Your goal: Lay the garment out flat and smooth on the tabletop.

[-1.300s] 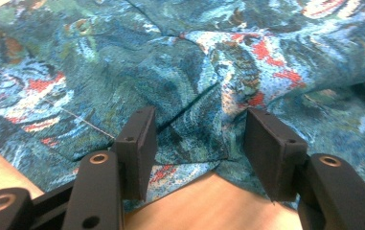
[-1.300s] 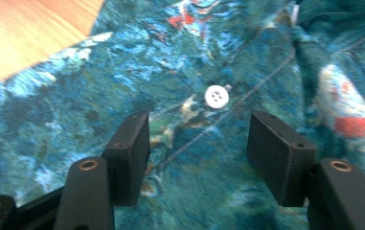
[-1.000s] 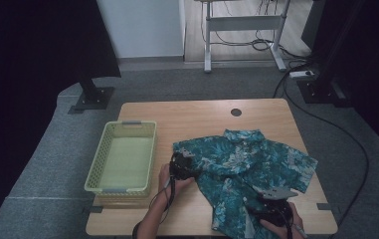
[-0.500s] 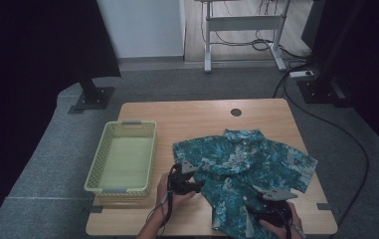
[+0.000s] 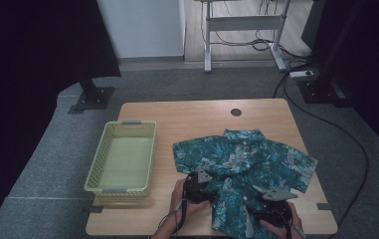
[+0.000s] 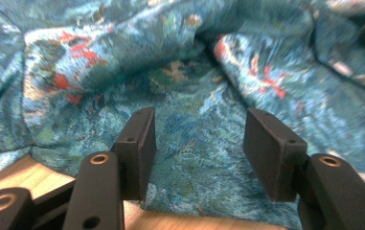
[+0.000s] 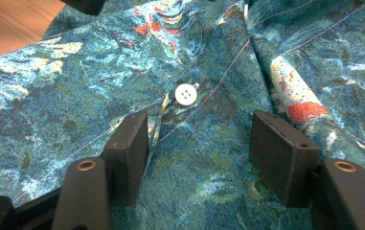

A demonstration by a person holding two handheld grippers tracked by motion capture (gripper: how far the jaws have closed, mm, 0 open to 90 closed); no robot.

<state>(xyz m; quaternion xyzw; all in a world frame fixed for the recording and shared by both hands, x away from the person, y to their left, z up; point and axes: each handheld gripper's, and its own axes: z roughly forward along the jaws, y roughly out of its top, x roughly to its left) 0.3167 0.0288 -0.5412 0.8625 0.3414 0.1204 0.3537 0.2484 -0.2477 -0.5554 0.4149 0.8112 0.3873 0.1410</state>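
- Shirt point(image 5: 246, 164) lies spread on the table point(image 5: 187, 112), collar away from the person, hem toward both grippers. Looks like setup for a fold, with the empty basket point(image 5: 122, 154) off to the left gripper's outer side as the likely drop point.
- Left gripper point(image 5: 199, 185): jaws spread wide, nothing clamped. In the left gripper view point(image 6: 199, 143) the shirt's edge sits right between and ahead of the jaws, with bare wood just under them. My read: it's lined up at the hem's left edge to pinch there.
- Right gripper point(image 5: 274, 209): jaws also apart, nothing held. In the right gripper view point(image 7: 199, 153) cloth runs under and between the jaws; a white button point(image 7: 186, 94) and the placket seam sit just ahead, between the tips.
- Why that placement: the seam/placket is a doubled, stiffer line, so it gives a firmer pinch than single-layer cloth.
- The two grippers are near each other along the near hem, one per side, which suits lifting the lower edge evenly.
- Fabric ahead of the left gripper is bunched in ridges; risk of grabbing several layers at once.
- Cannot tell whether the jaw tips touch the cloth or hover just over it.
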